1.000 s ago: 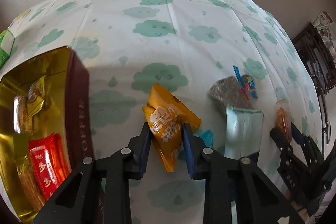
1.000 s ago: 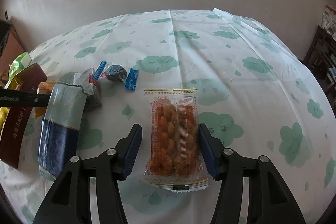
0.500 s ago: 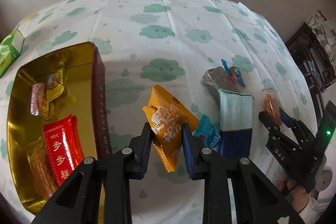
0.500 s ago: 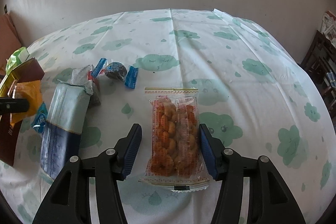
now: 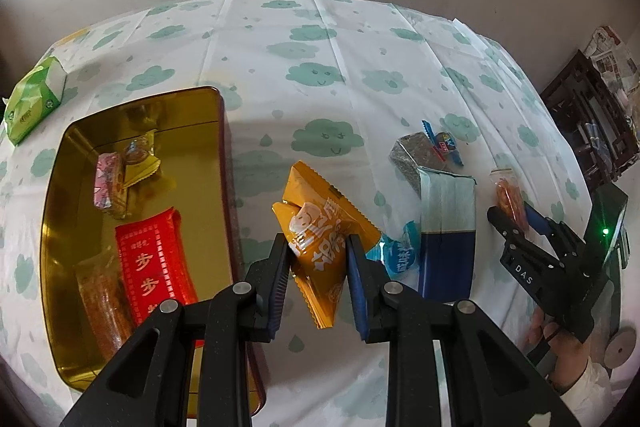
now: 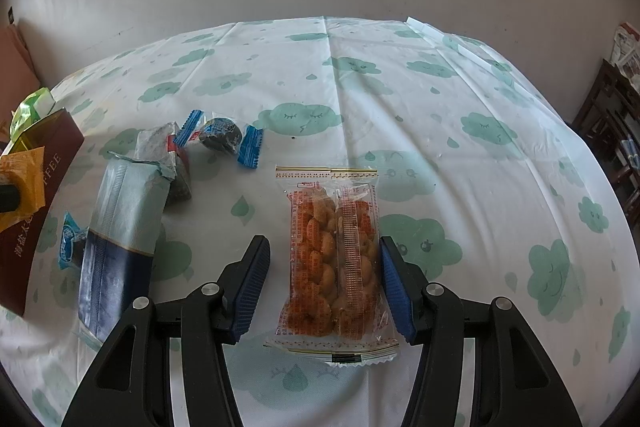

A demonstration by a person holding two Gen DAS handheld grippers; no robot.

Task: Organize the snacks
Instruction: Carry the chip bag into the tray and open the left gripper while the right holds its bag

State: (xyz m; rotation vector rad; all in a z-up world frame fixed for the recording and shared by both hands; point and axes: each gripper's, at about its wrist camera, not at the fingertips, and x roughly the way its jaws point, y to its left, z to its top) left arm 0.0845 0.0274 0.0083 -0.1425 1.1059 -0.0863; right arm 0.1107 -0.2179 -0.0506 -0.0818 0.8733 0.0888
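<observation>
While the left gripper (image 5: 318, 259) was clenched on the orange snack packet (image 5: 320, 239), the packet hung clear of the tablecloth (image 5: 320, 39), just beside the long right wall of the gold tin (image 5: 56, 211).

Item, right gripper (image 6: 324, 279): jaws released, straddling the clear pack of fried twists (image 6: 334, 259) without pressing it; pack flat on the cloth near the front edge of the table.

Item, tin: open, toward the table's left edge. Held a red packet (image 5: 156, 263), a pink sweet (image 5: 106, 185), a gold-wrapped sweet (image 5: 138, 157) and a brownish pack (image 5: 104, 291) by the front wall. Bare floor showed toward the back wall.

Item, loose on the cloth between the two grippers: a blue-and-pale bag (image 5: 448, 231), a small light-blue sachet (image 5: 398, 253) touching it, a grey wrapped block (image 5: 410, 157), a blue-ended candy (image 5: 444, 143).

Item, green box (image 5: 34, 99): near the back left corner, apart from the rest.

Handling note, by judgement: the step in hand looked like carrying the orange packet into the tin. Its lower corner dangled below the pads, so it should clear the tin's wall with height to spare, be brought over the bare floor rather than the red packet, and be let go low, lest it slide off the pile.
</observation>
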